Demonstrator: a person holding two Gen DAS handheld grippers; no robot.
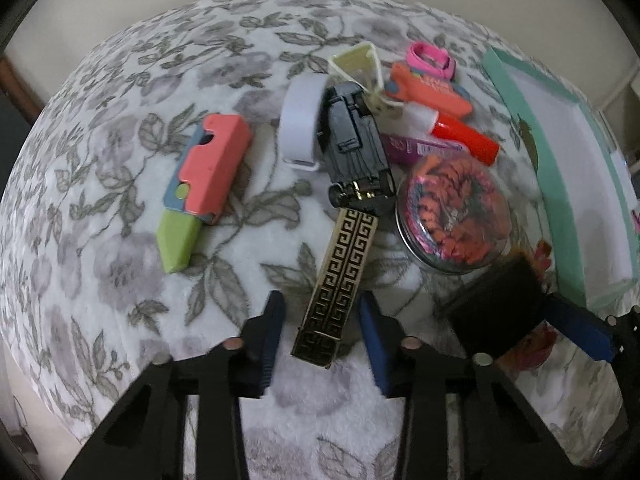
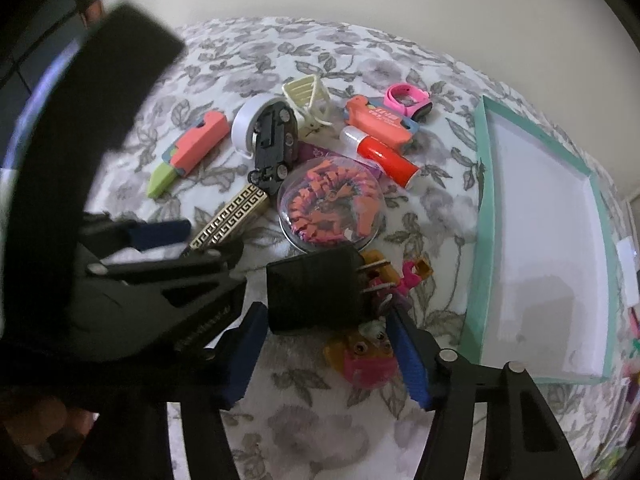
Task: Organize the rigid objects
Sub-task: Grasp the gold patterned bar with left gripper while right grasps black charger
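A pile of small objects lies on a floral cloth. A gold and black patterned bar [image 1: 338, 286] lies between the fingers of my open left gripper [image 1: 322, 312], its near end within the gap; it also shows in the right wrist view [image 2: 230, 220]. My right gripper [image 2: 326, 320] is open around a black plug adapter [image 2: 316, 292], which rests on a pink and yellow toy [image 2: 366, 356]. The adapter shows in the left wrist view [image 1: 496, 308] too. Whether the pads touch it I cannot tell.
A teal-rimmed white tray [image 2: 486, 216] lies to the right, also in the left wrist view [image 1: 560, 208]. Nearby lie a black toy car [image 1: 356, 148], a clear round box of orange bands [image 1: 452, 216], a coral and green toy knife [image 1: 200, 184], a white ring [image 1: 300, 120], a red tube [image 1: 464, 136].
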